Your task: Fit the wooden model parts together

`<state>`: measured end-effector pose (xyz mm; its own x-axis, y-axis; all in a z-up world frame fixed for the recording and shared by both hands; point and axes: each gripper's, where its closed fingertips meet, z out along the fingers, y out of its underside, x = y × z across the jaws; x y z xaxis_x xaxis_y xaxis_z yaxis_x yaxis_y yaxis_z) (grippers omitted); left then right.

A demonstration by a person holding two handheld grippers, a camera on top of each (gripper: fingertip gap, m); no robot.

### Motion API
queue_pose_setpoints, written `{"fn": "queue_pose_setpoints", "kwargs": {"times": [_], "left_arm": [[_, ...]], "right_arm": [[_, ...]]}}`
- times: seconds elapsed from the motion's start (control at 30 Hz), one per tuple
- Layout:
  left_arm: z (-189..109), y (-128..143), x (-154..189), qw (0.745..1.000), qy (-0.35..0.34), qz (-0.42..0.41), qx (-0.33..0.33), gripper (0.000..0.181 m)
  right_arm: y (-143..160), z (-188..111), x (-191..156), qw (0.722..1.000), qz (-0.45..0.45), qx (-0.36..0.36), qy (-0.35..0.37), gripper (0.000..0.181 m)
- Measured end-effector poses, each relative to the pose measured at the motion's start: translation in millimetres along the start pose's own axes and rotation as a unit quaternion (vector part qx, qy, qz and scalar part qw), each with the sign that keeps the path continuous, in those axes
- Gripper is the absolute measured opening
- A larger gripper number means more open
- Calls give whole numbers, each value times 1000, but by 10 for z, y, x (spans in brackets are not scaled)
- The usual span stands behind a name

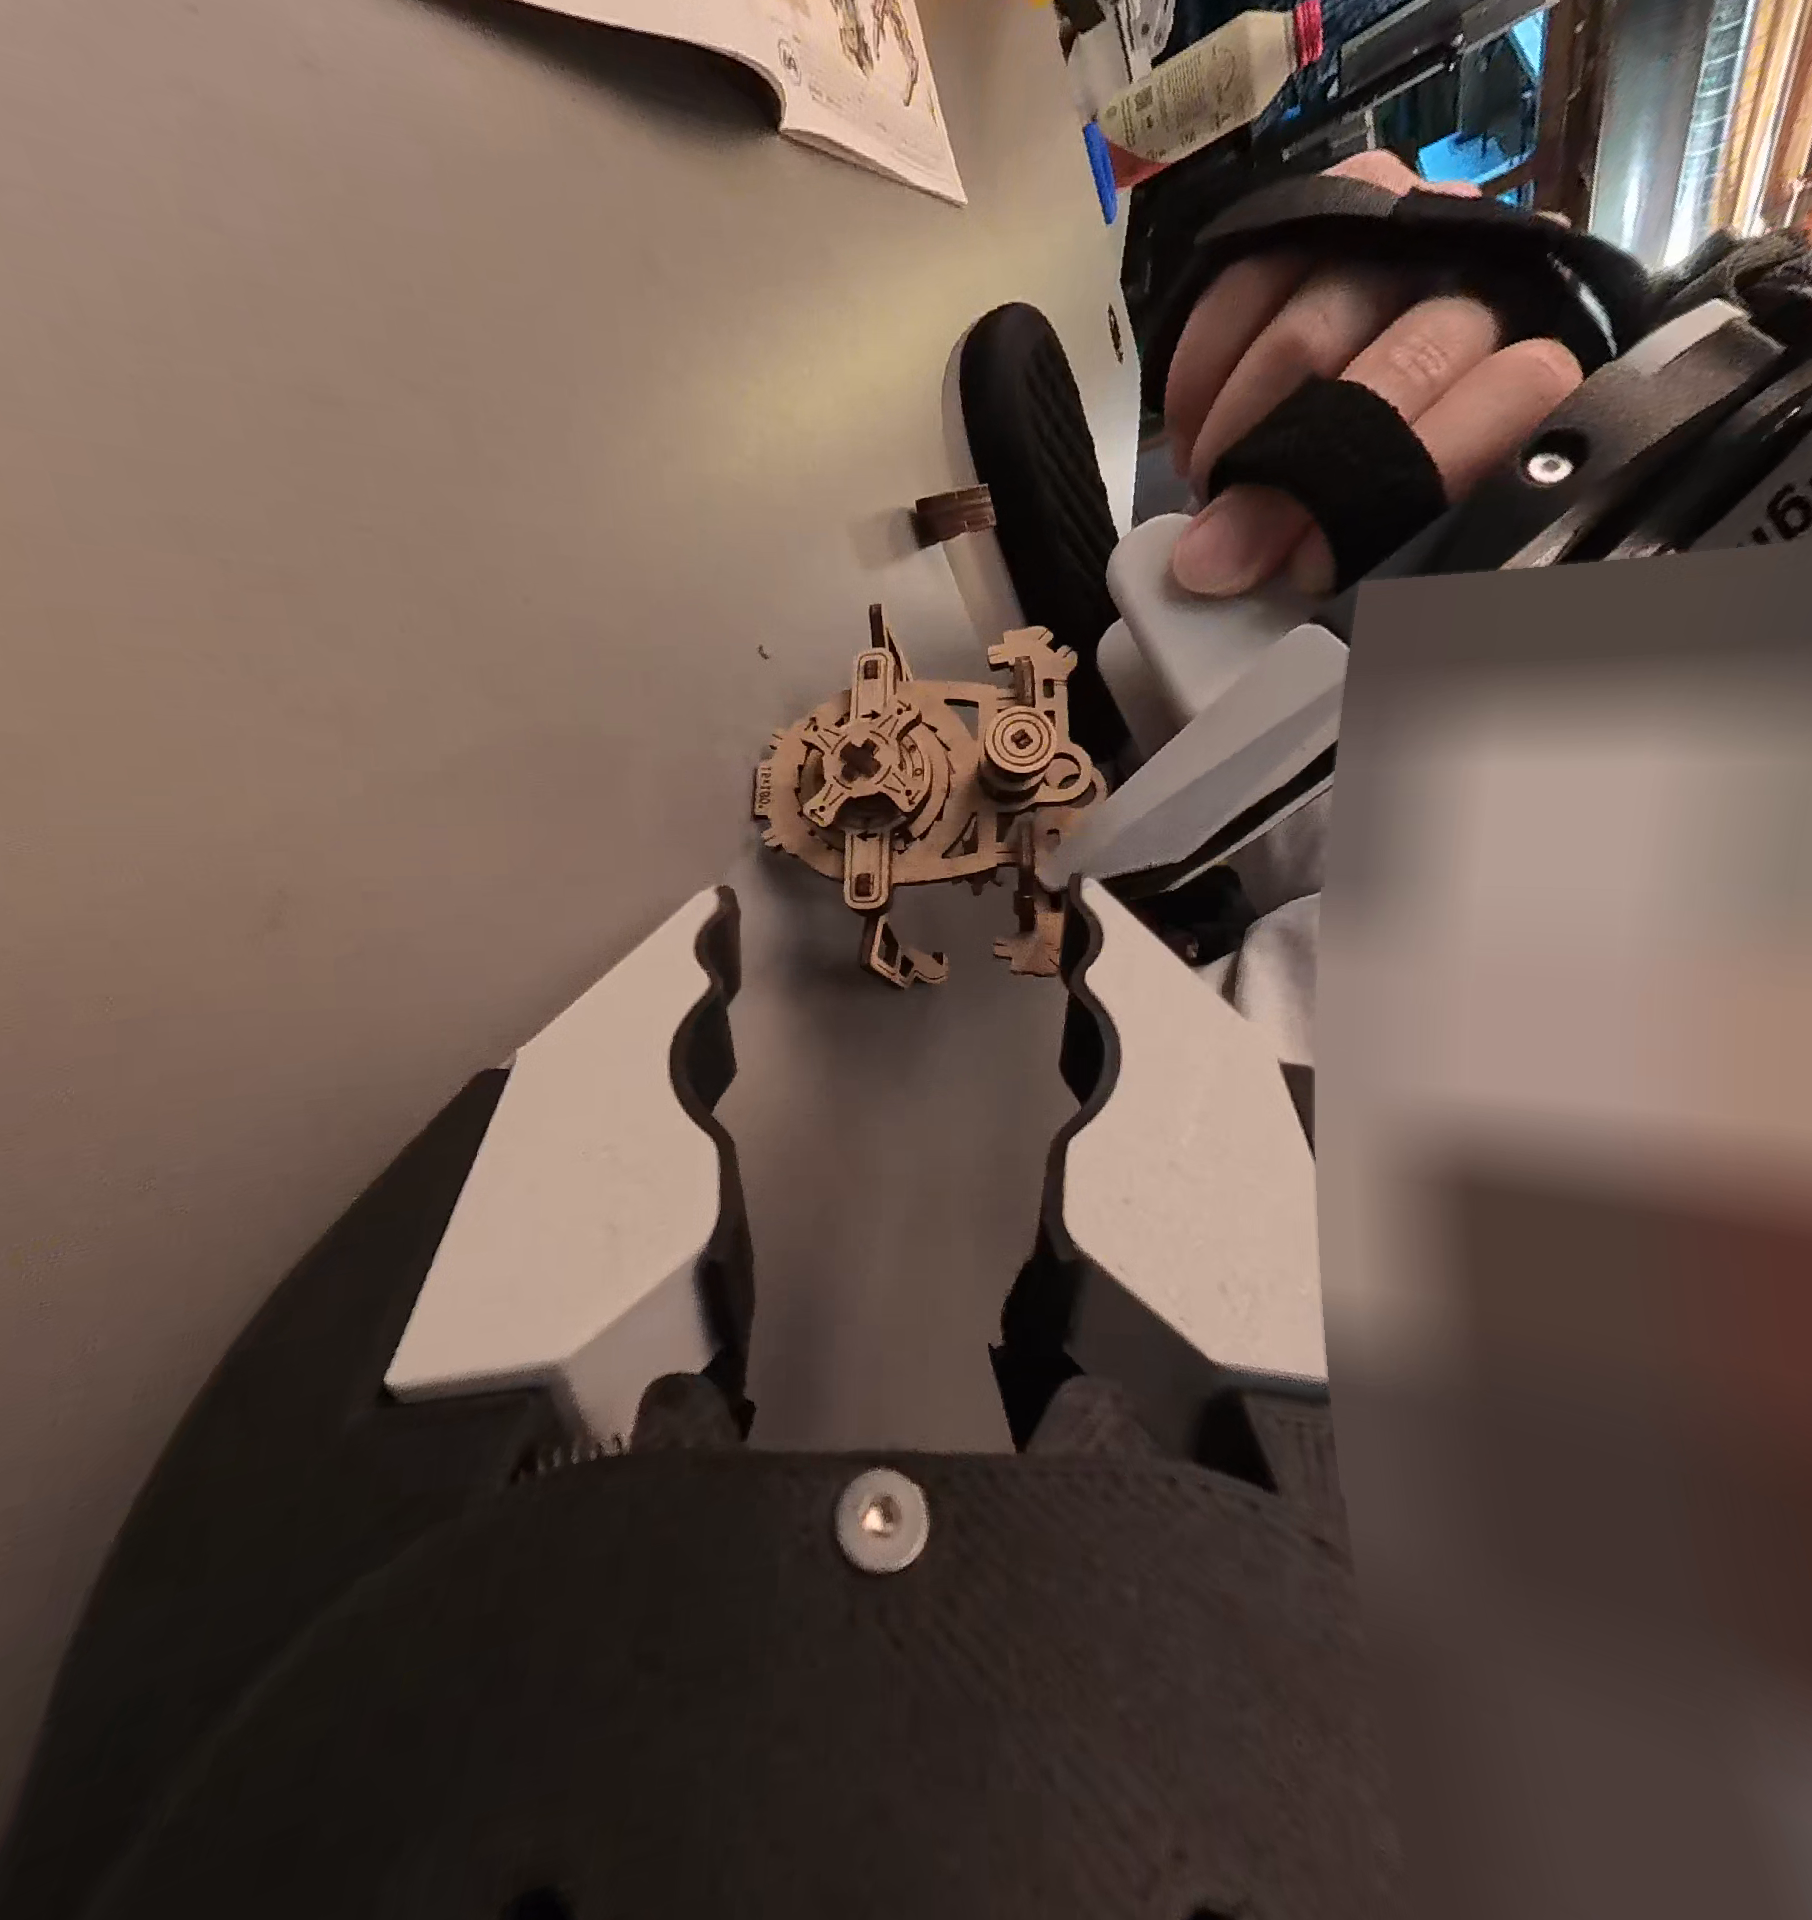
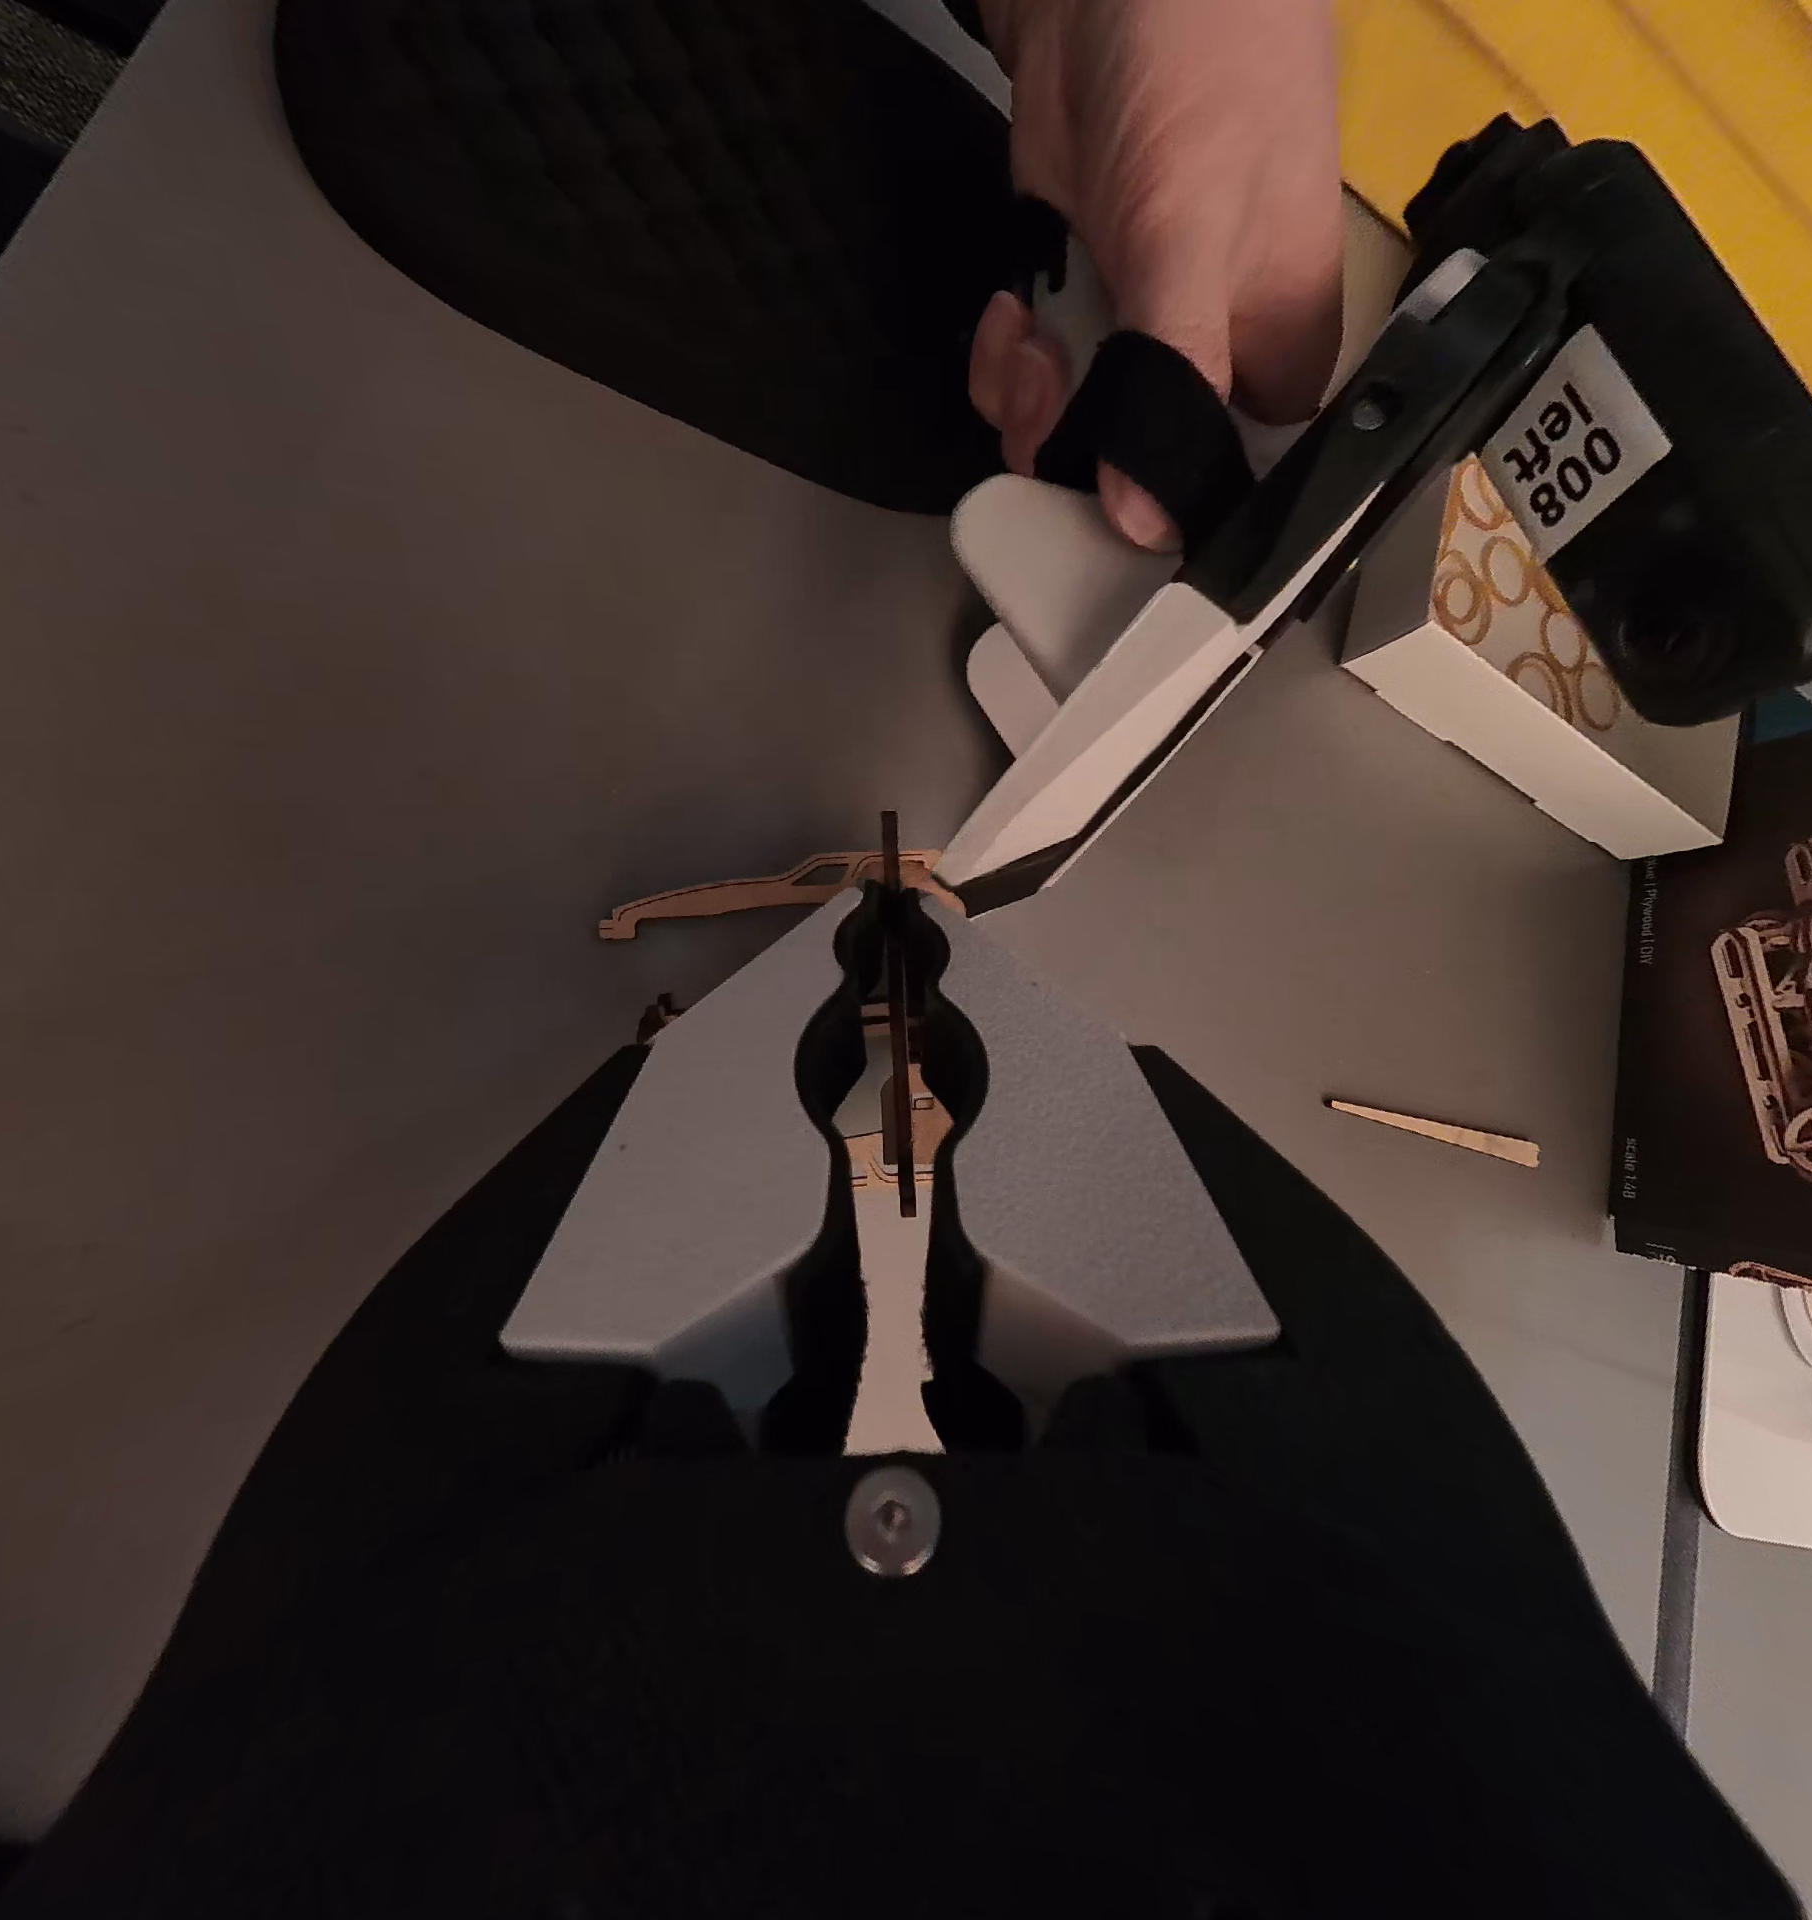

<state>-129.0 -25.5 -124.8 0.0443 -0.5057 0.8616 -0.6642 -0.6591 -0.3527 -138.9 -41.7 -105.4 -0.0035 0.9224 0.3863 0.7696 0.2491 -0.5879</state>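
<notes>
The wooden model (image 1: 912,790), a geared assembly of light plywood, is held above the grey table (image 1: 362,623). My right gripper (image 1: 1073,862) comes in from the right and is shut on the model's right edge. In the right wrist view the right gripper (image 2: 886,914) clamps a thin wooden plate (image 2: 891,997) seen edge-on. My left gripper (image 1: 902,904) is open and empty just below the model, with its right fingertip (image 1: 1089,914) close beside the model's lower right part. The left gripper (image 2: 959,883) also shows in the right wrist view, with its tip next to the held plate.
A flat car-shaped wooden piece (image 2: 777,883) lies on the table behind the grippers. A wooden wedge stick (image 2: 1432,1148) lies to the right. A small dark wooden part (image 1: 954,516) sits beside a black ribbed pad (image 1: 1037,499). A white box (image 2: 1504,707), a dark printed box (image 2: 1754,1039) and an open booklet (image 1: 829,94) lie around.
</notes>
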Motion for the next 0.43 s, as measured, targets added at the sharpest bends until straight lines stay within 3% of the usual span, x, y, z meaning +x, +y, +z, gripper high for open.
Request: {"fn": "queue_pose_setpoints", "kwargs": {"times": [0.23, 0.43], "left_arm": [[32, -15, 35, 999, 32, -14, 1, 41], [49, -8, 58, 999, 52, -17, -3, 36]], "right_arm": [[20, 10, 18, 1000, -6, -6, 8, 1], [20, 6, 21, 1000, -3, -2, 6, 1]]}}
